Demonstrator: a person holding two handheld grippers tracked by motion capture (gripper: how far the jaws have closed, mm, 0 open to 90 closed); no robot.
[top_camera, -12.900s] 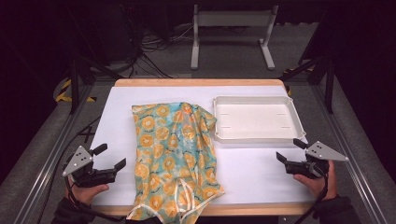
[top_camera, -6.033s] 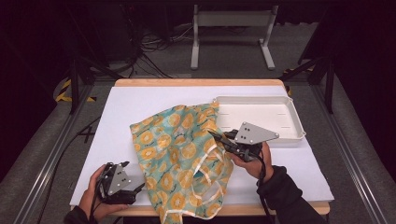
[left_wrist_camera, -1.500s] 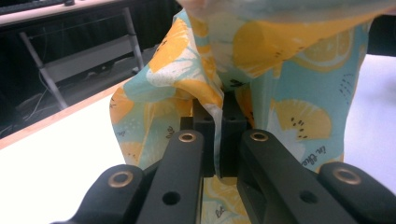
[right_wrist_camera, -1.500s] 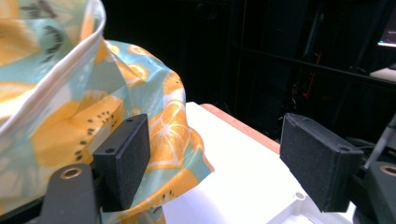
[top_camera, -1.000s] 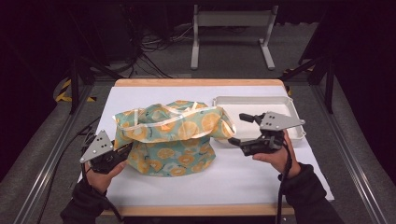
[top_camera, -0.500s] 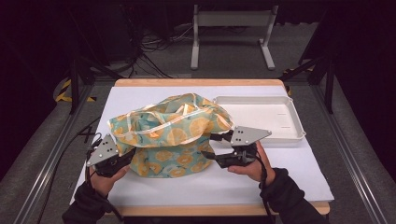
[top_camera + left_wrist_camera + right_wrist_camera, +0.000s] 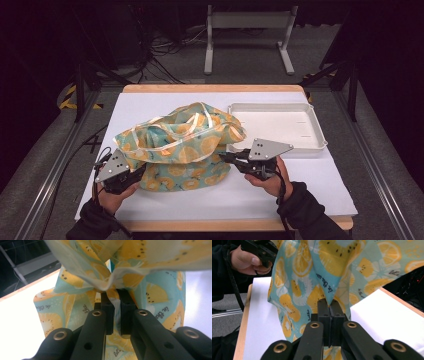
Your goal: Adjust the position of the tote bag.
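A person is holding a fruit-print bag [image 7: 182, 147] up off the white table [image 7: 300, 185] with two hand-held grippers, one at each side. The bag is hanging near the middle of the table, its lower part resting on the surface and its cream-edged opening billowing upward.

The left gripper [image 7: 131, 172] is sitting at the near left of the bag. In the left gripper view its jaws are pinching a bunched fold of the bag's cream-edged fabric [image 7: 110, 285], with cloth pressed between the pads.

The right gripper [image 7: 225, 157] is sitting at the bag's near right side. Its jaws have just been closing, and in the right gripper view they are standing together with a fold of the printed fabric [image 7: 329, 280] clamped between them.

A white tray [image 7: 315, 142] is lying on the far right of the table, just beside the bag's right edge.
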